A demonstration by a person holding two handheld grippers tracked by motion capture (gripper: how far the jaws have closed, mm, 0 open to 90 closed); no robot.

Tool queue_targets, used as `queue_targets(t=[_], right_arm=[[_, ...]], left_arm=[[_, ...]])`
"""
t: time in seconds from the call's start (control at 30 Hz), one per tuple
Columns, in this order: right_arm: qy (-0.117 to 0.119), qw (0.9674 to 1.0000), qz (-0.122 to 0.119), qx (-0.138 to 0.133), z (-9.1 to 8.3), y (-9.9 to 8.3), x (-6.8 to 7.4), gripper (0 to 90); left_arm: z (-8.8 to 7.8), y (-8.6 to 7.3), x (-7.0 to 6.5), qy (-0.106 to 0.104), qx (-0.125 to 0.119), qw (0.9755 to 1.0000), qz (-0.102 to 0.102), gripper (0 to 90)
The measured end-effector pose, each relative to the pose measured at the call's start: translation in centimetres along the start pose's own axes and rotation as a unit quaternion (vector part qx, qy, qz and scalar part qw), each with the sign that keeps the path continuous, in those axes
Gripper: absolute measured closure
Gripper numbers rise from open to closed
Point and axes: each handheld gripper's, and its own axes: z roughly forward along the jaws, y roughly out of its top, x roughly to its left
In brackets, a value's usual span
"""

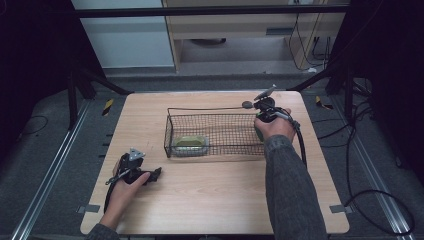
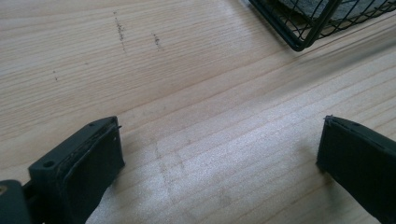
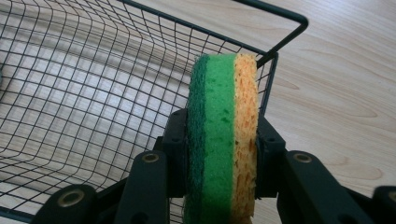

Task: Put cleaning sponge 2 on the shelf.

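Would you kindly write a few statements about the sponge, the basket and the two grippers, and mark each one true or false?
1. The right gripper is shut on a sponge. True.
2. The sponge is blue and white. False: it has dark green, bright green and orange-yellow layers.
3. The left gripper holds nothing, its jaws standing apart over the table. True.
4. The wire basket contains nothing. False: a yellowish-green item lies at its left end.
5. The left gripper is inside the basket. False: in the high view it rests on the table, in front of the basket and to its left.
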Motion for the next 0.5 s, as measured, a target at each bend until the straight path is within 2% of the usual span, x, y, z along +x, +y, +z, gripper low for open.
queue_targets(t=[0.5], right_arm=[[-0.001, 0.9999, -0.007, 0.010, 0.97, 0.32, 0.91, 65.0]], left_arm=[[0.02, 0.02, 0.02, -0.001, 0.000, 1.0000, 0.000, 0.0]])
